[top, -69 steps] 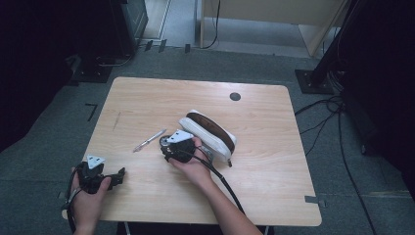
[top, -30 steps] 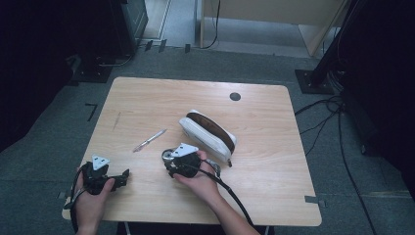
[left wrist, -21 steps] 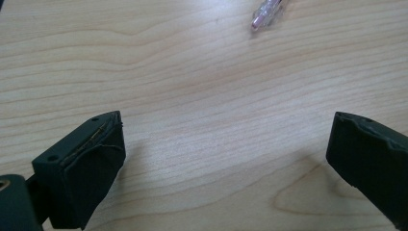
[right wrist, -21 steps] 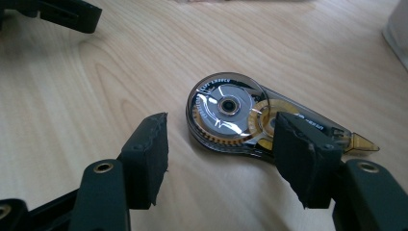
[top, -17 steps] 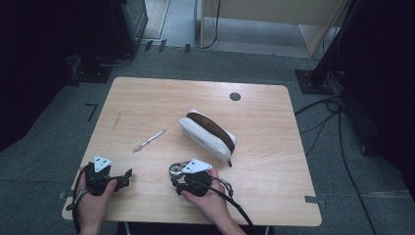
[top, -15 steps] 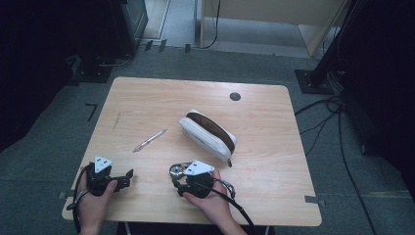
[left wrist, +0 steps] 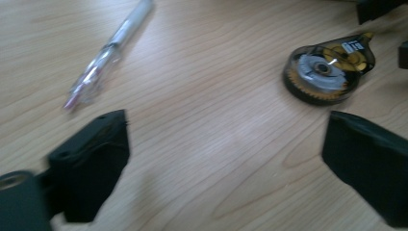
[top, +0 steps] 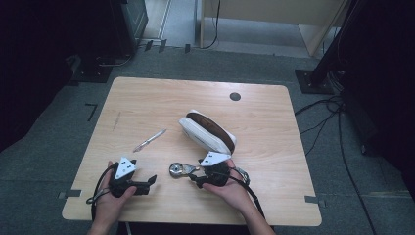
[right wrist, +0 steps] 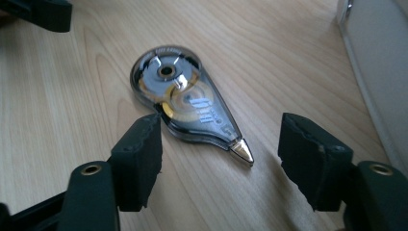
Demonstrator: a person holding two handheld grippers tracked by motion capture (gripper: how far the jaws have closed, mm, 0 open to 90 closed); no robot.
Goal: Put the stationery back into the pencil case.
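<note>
A clear correction-tape dispenser [top: 178, 170] [right wrist: 185, 101] [left wrist: 327, 67] lies flat on the wooden table [top: 147, 98]. My right gripper [top: 192, 176] [right wrist: 221, 132] is open just right of it. The dispenser's narrow tip lies between the jaws, and the pads do not press on it. My left gripper [top: 150, 180] [left wrist: 228, 127] sits open near the front left edge; its jaws have just been closing, with only bare wood between them. A clear pen [top: 149, 140] [left wrist: 108, 53] lies beyond it.
A white pencil case [top: 208, 132] with a brown open top lies mid-table, just behind my right hand; its white side [right wrist: 375, 72] is close on the right. A dark round cable hole [top: 235, 96] is at the back.
My right hand drew back from the pencil case toward the front edge, and the tape dispenser now lies on the table before its jaws. My left gripper slid right.
</note>
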